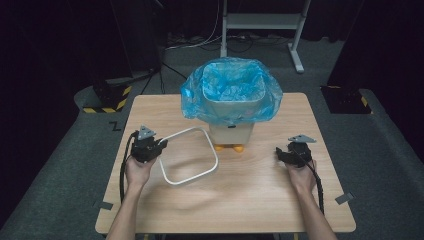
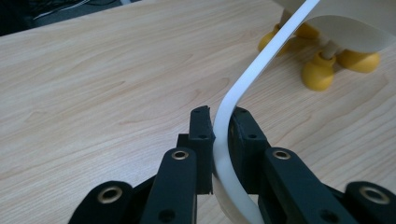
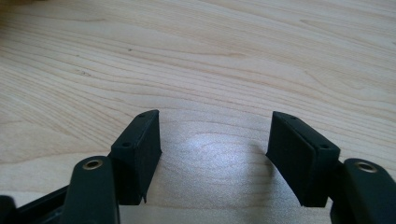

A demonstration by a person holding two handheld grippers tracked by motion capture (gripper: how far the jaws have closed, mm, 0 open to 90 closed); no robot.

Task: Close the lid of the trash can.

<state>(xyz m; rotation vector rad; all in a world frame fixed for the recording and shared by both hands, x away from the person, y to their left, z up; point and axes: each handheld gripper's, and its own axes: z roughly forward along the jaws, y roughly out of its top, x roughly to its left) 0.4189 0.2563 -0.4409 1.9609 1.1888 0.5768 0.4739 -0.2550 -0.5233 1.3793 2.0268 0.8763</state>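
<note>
White bin (image 1: pixel 231 131) is stood at table (image 1: pixel 150 107) centre-rear, on orange ball feet (image 1: pixel 227 148). It is lined with a blue plastic bag (image 1: pixel 230 90), whose rim is folded out and draped over the bin's upper walls. No contents can be made out inside the bag. No readable labels or writing are seen on the bin; a "Z" mark (image 1: pixel 116 126) is seen on the floor by the table's left rear corner.

White rounded-square retaining ring (image 1: pixel 189 156) is held off the bin, left of and in front of it, with its near-left side clamped between the jaws of the left gripper (image 1: pixel 159 145). In the left gripper view the white band (image 2: pixel 229 116) is pinched by both pads and arcs up toward the bin's feet (image 2: pixel 322 70).

Right gripper (image 1: pixel 280 154) is held low over bare tabletop to the right of the bin, well apart from it; its jaws are spread with nothing between them, bare wood (image 3: pixel 210 70) visible through the gap.

Beyond the table: a grey stand base (image 1: pixel 260 25), cables, and hazard-striped blocks (image 1: pixel 107 97) on the floor. Nothing is seen between ring and bin.
</note>
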